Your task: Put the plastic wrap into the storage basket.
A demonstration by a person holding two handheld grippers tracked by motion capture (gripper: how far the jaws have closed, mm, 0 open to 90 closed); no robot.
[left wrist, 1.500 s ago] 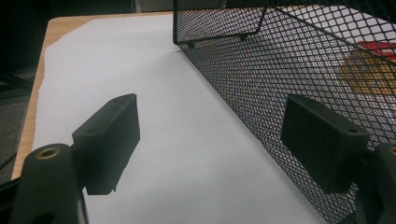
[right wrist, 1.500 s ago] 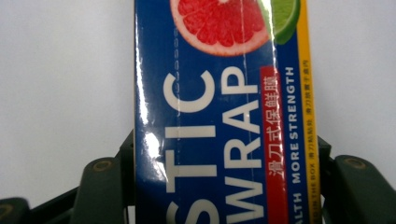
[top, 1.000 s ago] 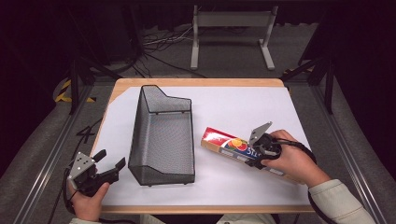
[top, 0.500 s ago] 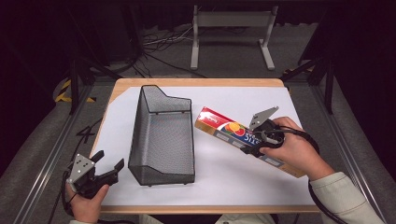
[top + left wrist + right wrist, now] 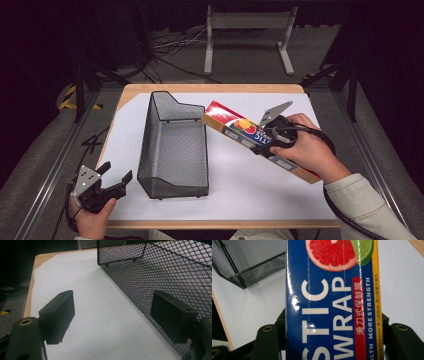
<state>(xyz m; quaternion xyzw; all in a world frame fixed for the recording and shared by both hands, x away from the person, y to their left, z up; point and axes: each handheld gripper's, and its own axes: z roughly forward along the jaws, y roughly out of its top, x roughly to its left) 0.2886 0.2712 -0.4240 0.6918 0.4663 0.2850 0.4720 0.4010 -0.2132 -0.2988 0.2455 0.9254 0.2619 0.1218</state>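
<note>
A long plastic wrap box [image 5: 250, 136], blue, red and yellow with fruit pictures, hangs above the table right of centre, its far end near the rim of the black mesh basket [image 5: 172, 145]. My right gripper [image 5: 272, 137] is shut on its middle, and the right gripper view has the box [image 5: 332, 302] clamped between both jaws. At the table's near left corner my left gripper [image 5: 114, 180] stands open with nothing between its pads [image 5: 58, 315], and the basket's mesh wall [image 5: 160, 277] runs just to its right.
A white sheet [image 5: 240, 190] covers the wooden tabletop [image 5: 210, 88]. Beyond the far edge stand a grey metal frame [image 5: 247, 30] and floor cables. Dark metal rails run along both sides of the table.
My right gripper has lifted the plastic wrap box off the sheet and carried it up and toward the basket. The left gripper has stayed where it was.
</note>
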